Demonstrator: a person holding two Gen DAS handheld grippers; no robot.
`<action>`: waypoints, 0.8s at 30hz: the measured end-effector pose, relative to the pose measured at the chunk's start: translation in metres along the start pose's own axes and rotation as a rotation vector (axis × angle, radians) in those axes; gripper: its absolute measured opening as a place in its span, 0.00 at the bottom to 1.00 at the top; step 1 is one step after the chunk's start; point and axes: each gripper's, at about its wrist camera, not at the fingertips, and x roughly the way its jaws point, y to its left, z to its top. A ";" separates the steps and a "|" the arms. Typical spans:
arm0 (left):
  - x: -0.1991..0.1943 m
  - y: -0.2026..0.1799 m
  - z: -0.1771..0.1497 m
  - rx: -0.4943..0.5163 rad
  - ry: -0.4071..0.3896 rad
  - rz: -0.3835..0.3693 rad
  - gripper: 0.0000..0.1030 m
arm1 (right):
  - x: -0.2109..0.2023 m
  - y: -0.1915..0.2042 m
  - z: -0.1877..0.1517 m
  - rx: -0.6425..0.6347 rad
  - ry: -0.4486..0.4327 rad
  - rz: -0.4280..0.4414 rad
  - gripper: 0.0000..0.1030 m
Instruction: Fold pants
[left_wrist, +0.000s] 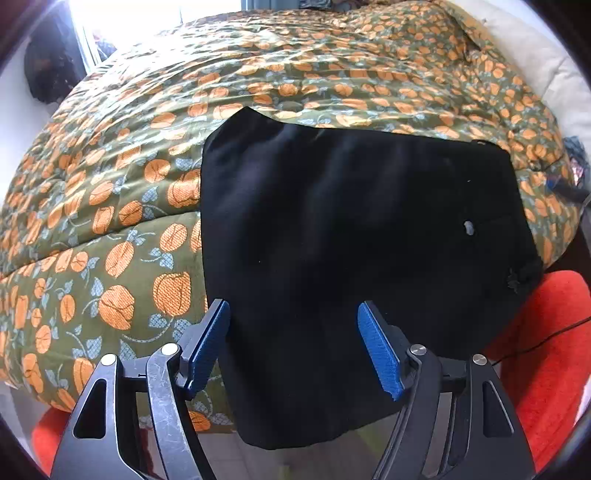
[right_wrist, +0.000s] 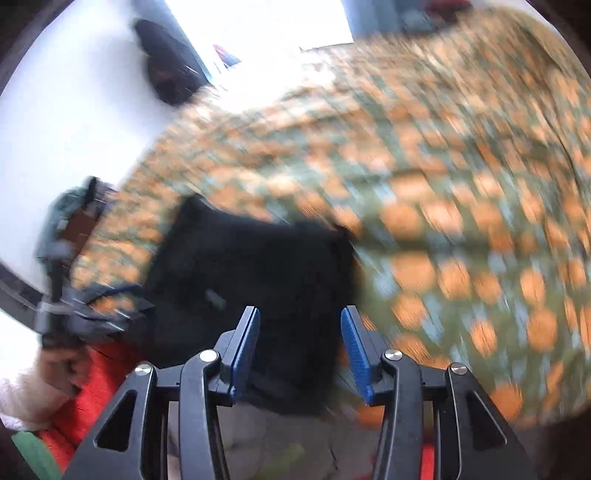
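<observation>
- We judged that we were between folds: the black pants (left_wrist: 351, 236) lay as a compact, roughly square bundle on the flowered quilt (left_wrist: 122, 206), its near end hanging over the bed's edge.
- Our left gripper (left_wrist: 293, 328) stood released, its blue pads wide apart with nothing pinched; the pants lay below and beyond the fingertips, apart from them.
- Our right gripper (right_wrist: 300, 334) was also released, nothing between its pads; that view was badly blurred, and the pants (right_wrist: 255, 266) showed ahead of it and a little to the left.
- In that same blurred view we could make out the left gripper (right_wrist: 99, 314) at the bundle's left side.
- The next move, in our judgement, called for taking the hanging near end with both grippers and laying it squarely, without dragging the layers askew.
- We could not tell how many layers the bundle held.
</observation>
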 end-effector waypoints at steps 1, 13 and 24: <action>0.001 -0.002 0.000 0.006 0.001 0.012 0.72 | -0.002 0.010 0.006 -0.025 -0.038 0.058 0.45; 0.005 -0.003 0.004 0.017 0.012 0.042 0.73 | 0.065 0.027 -0.015 0.000 0.053 0.032 0.56; -0.004 0.069 0.016 -0.121 -0.012 -0.065 0.87 | 0.055 -0.065 -0.033 0.368 0.111 0.148 0.82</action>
